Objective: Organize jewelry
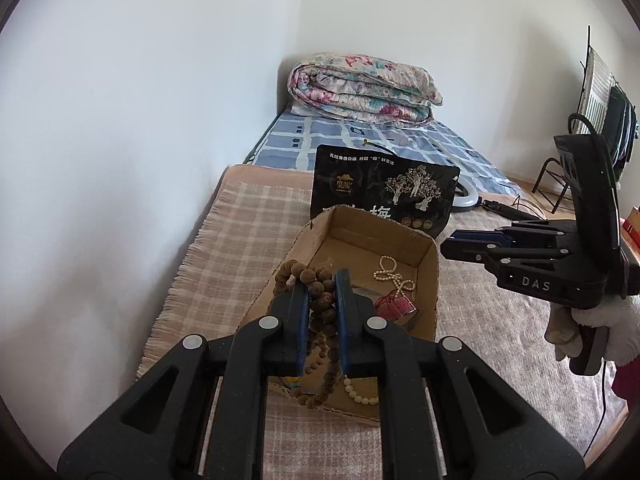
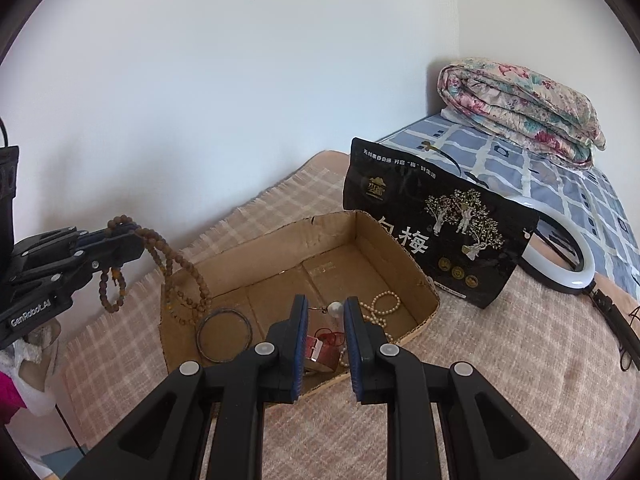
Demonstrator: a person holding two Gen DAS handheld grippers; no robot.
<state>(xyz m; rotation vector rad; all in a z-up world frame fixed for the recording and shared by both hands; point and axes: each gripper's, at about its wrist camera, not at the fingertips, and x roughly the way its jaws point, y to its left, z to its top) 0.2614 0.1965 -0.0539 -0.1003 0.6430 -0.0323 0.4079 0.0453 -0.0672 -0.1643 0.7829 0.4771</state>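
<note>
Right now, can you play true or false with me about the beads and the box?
1. The left gripper is holding the brown bead string. True.
2. The cardboard box has a lid on it. False: it is open on top.
3. A white pearl strand lies inside the box. True.
4. The right gripper is squeezing the brown beads too. False: its jaws stand a little apart with nothing between the pads.
5. The black bag lies flat inside the box. False: it stands behind the box, outside it.
6. A thin ring bangle lies on the box floor. True.
</note>
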